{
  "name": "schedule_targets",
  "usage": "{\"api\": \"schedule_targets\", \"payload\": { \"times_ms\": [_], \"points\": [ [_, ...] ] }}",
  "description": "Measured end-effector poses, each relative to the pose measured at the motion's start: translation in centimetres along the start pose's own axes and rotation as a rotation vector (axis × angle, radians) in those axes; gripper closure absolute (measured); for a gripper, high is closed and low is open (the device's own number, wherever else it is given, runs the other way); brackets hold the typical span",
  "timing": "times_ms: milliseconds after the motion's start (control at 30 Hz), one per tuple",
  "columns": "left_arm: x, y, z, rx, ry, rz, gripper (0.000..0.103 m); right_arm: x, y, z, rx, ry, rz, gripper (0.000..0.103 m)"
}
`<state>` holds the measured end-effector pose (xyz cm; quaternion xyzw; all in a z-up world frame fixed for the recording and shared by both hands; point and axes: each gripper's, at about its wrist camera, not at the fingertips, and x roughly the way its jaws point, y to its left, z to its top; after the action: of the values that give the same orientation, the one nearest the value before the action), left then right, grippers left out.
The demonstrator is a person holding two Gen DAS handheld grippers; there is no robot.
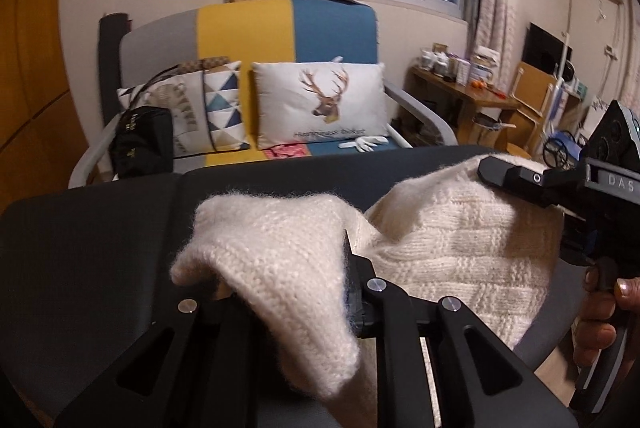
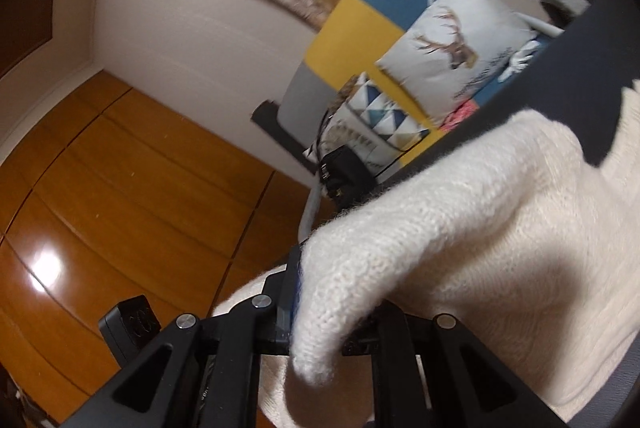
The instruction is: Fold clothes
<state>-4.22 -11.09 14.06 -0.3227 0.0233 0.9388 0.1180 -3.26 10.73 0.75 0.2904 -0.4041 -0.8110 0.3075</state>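
Note:
A cream knit sweater [image 1: 460, 228] lies partly on the dark grey table [image 1: 100, 248], with two of its parts lifted. My left gripper [image 1: 288, 268] is shut on one fold of it; the knit drapes over the fingers and hides the left one. In the same view my right gripper [image 1: 504, 173] sits at the right, shut on the sweater's far edge, with a person's hand [image 1: 600, 328] on its handle. In the right wrist view the sweater [image 2: 480, 228] hangs over my right gripper [image 2: 320, 300], pinched, above the table [image 2: 580, 67]. Only the left finger [image 2: 290, 280] shows.
Behind the table stands a grey, yellow and blue sofa [image 1: 332, 27] with a deer pillow [image 1: 320, 99], a triangle-pattern pillow [image 1: 222, 103] and a black bag [image 1: 140, 139]. A cluttered wooden desk [image 1: 472, 95] is at the right. Glossy wooden panels [image 2: 120, 187] fill the left.

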Motion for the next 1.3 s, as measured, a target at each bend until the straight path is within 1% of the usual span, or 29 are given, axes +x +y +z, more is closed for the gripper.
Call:
{"api": "schedule_targets", "payload": {
  "times_ms": [167,367,433,567,667,733,800,900,967,1033,1133,1200,1300],
  "points": [
    [-1.7,3.7,0.0,-0.053,-0.04,0.044,0.088,3.0,3.6,0.2,-0.061,0.04,0.042,0.092],
    [-4.1,7.7,-0.6,-0.122,-0.08,0.091,0.088,7.2,7.8,-0.2,-0.127,0.111,0.105,0.092],
    [-5.1,8.5,-0.8,-0.131,-0.097,0.105,0.088,8.2,9.1,-0.5,-0.147,0.138,0.128,0.092],
    [-7.0,9.2,-1.0,-0.132,-0.13,0.125,0.088,9.4,11.9,-1.0,-0.201,0.153,0.164,0.092],
    [-7.7,9.2,-1.6,-0.124,-0.136,0.139,0.088,10.7,14.0,-1.2,-0.253,0.17,0.188,0.092],
    [-6.8,9.1,-2.5,-0.116,-0.101,0.152,0.088,11.7,15.2,-1.5,-0.301,0.194,0.188,0.092],
    [-5.0,9.0,-3.8,-0.118,-0.035,0.148,0.088,13.0,15.7,-2.5,-0.352,0.228,0.154,0.092],
    [-1.8,8.8,-6.5,-0.119,0.084,0.132,0.088,15.4,14.4,-4.6,-0.373,0.29,0.066,0.092],
    [0.5,8.6,-8.5,-0.116,0.166,0.122,0.088,16.8,12.5,-6.3,-0.358,0.341,0.014,0.091],
    [2.3,8.2,-10.2,-0.107,0.225,0.122,0.088,18.1,10.3,-7.8,-0.337,0.384,-0.017,0.091],
    [4.0,7.8,-11.8,-0.083,0.269,0.145,0.088,19.6,7.8,-9.8,-0.316,0.428,-0.042,0.091],
    [4.8,7.8,-12.5,-0.074,0.286,0.174,0.087,19.8,7.0,-10.8,-0.317,0.448,-0.053,0.089],
    [5.2,8.8,-13.4,-0.112,0.297,0.195,0.086,21.2,5.7,-11.8,-0.32,0.482,-0.084,0.088]
  ]
}}
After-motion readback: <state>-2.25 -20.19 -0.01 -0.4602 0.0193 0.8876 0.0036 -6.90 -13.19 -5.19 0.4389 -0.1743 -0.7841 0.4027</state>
